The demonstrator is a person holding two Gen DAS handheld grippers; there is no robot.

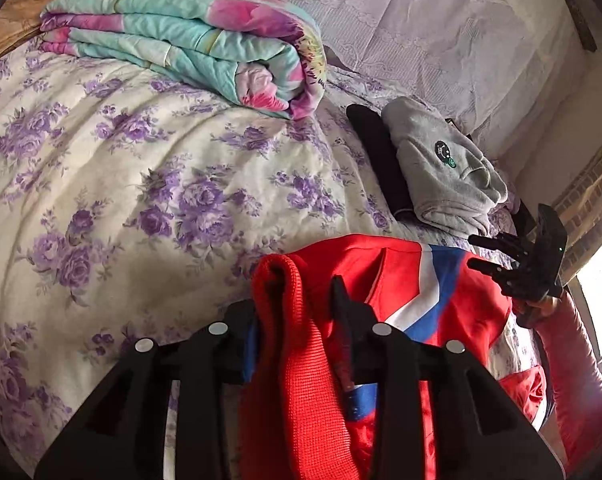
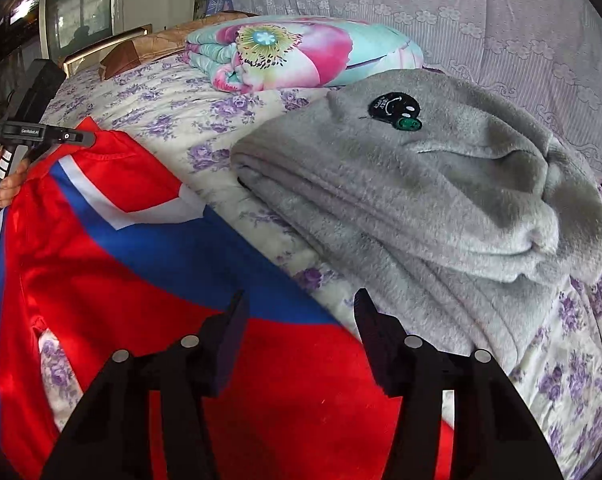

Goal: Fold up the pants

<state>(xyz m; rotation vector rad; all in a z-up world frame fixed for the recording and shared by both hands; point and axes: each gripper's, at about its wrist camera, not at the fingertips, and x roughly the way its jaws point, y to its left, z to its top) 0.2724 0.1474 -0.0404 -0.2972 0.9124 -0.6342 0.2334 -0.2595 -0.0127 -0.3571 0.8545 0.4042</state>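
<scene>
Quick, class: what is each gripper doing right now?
Left gripper: closed on the red pants ribbed cuff.
Right gripper: open, holding nothing, above the pants.

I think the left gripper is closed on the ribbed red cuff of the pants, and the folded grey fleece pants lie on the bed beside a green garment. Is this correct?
Not quite. The garment beside the grey fleece pants is black, not green, as the left wrist view shows. The rest holds: the left gripper is closed on the ribbed red cuff, and the grey pants lie folded on the bed.

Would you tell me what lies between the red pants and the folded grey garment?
Only a strip of the floral bedsheet separates the red pants from the grey garment, clearest in the right wrist view.
</scene>
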